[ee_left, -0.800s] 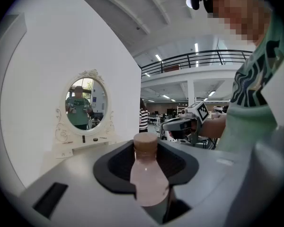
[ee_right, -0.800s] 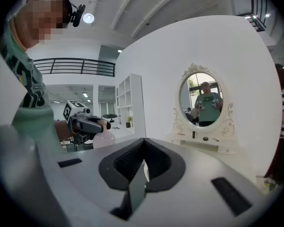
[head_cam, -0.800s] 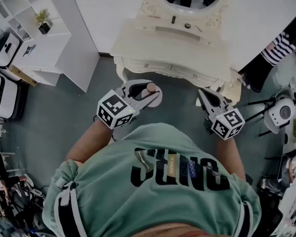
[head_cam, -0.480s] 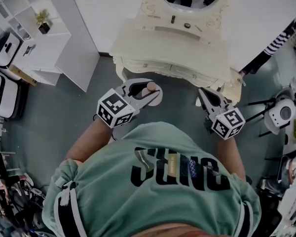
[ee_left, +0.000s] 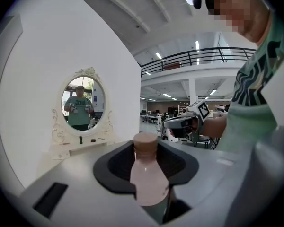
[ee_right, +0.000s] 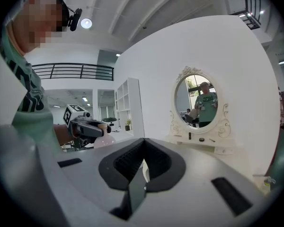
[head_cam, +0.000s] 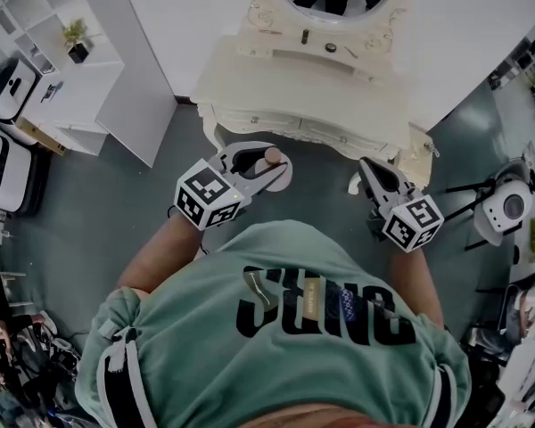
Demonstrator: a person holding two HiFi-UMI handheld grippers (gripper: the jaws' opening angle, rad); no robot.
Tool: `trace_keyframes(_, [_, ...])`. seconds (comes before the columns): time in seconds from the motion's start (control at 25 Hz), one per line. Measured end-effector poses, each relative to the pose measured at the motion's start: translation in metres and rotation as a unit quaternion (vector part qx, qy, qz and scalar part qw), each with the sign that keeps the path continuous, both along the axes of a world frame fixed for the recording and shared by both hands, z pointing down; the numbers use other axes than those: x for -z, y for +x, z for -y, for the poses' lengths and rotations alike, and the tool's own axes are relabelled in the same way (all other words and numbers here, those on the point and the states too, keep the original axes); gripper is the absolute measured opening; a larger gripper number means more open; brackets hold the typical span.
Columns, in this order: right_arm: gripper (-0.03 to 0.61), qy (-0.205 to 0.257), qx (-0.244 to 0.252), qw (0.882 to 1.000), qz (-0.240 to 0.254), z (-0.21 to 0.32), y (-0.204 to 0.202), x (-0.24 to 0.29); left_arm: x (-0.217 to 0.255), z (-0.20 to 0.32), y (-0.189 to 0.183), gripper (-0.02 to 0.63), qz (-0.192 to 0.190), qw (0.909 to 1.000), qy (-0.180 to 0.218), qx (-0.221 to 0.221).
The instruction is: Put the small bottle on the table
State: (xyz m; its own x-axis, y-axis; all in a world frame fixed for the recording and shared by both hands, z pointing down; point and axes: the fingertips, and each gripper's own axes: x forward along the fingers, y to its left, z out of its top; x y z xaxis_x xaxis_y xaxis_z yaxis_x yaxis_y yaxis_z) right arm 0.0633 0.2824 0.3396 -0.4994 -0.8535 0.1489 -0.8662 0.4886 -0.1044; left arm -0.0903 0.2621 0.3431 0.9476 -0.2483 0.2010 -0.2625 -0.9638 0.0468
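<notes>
One cream dressing table (head_cam: 294, 83) meets the white wall (head_cam: 481, 25); left gripper (head_cam: 267, 168) fingers clasp the small bottle (ee_left: 149, 174), right gripper (head_cam: 366, 171) fingers closed.

1. The bystander in the striped top has left the right edge of your head view.
2. The table (head_cam: 285, 83) sits slightly higher and further left in that view.
</notes>
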Motion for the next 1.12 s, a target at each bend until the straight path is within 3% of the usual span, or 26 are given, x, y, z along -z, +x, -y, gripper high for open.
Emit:
trace_keyframes(0.68, [-0.006, -0.003, 0.04, 0.999, -0.009, -0.028, 0.069, -0.002, -0.009, -0.038, 0.075, 0.143, 0.0, 0.9993, -0.018, 0.033])
trace_keyframes(1.12, [-0.006, -0.012, 0.035, 0.999, -0.006, -0.001, 0.069, -0.013, -0.015, -0.01, 0.078, 0.143, 0.0, 0.9995, -0.025, 0.019])
